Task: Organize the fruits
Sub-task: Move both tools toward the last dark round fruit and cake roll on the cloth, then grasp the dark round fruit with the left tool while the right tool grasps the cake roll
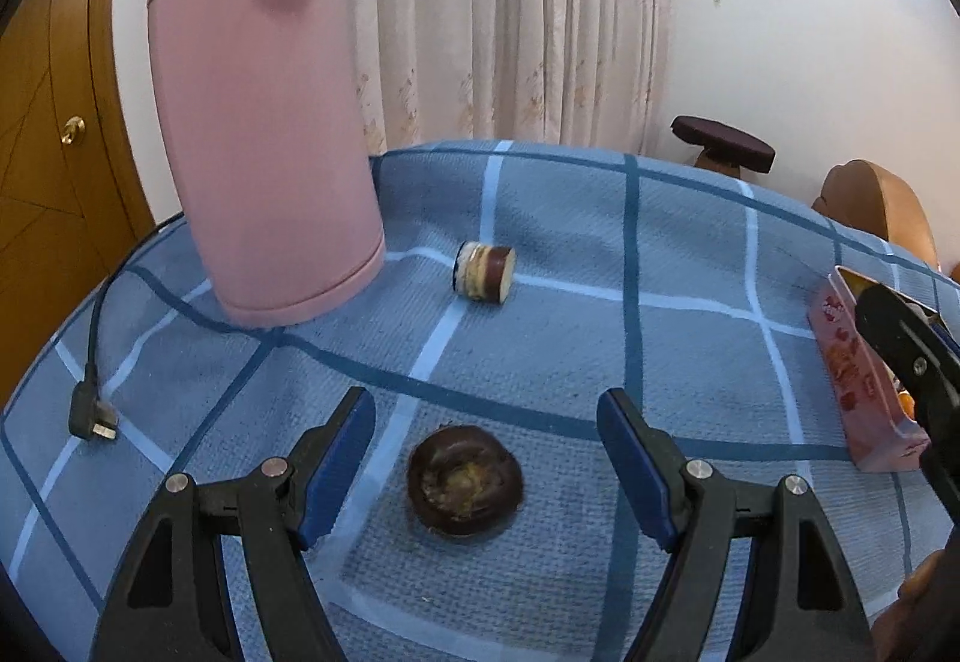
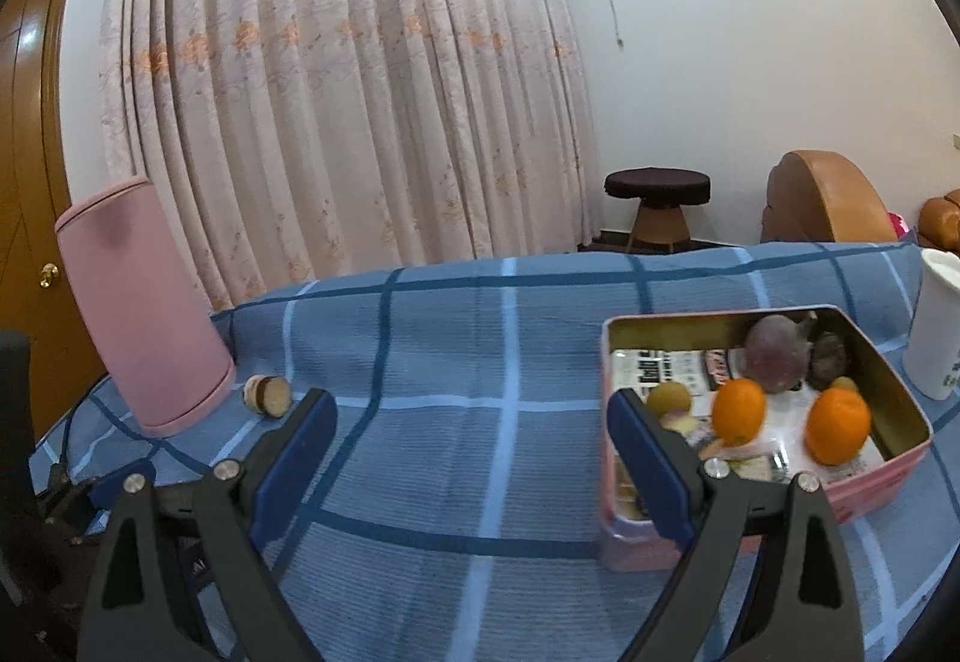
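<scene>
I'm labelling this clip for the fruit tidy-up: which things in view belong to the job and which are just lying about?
Part of the job:
- dark round brown fruit between the open left claw
- small cut brown fruit piece lying on its side
- pink rectangular tin holding two oranges
- open right claw

Lying about:
- tall pink cylinder
- black plug
- white cup
</scene>
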Demonstrator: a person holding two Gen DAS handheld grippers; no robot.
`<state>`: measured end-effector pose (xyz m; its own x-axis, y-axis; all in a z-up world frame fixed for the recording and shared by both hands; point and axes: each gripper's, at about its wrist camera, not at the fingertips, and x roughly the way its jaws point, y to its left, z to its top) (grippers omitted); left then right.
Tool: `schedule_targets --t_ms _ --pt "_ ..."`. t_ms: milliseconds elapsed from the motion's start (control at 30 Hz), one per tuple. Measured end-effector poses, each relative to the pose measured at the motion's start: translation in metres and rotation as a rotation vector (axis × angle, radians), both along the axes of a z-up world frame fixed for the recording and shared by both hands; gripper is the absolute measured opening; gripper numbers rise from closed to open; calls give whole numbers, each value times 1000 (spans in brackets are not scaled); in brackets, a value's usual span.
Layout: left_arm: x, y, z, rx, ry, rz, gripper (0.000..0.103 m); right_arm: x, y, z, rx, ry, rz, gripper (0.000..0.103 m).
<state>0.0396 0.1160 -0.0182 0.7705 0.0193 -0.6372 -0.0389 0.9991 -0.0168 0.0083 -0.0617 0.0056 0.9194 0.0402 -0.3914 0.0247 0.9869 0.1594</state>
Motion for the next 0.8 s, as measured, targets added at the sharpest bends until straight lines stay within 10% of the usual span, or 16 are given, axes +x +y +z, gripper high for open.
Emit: schedule_targets --t_ms 533,700,800 --pt "16 9 -20 -52 154 -14 77 0 -3 -3 55 24 37 94" --pt "16 16 -23 -108 167 -25 41 2 -1 -3 48 31 45 94" --pt "13 20 -23 -135 163 -48 41 4 2 -3 38 46 49 94"
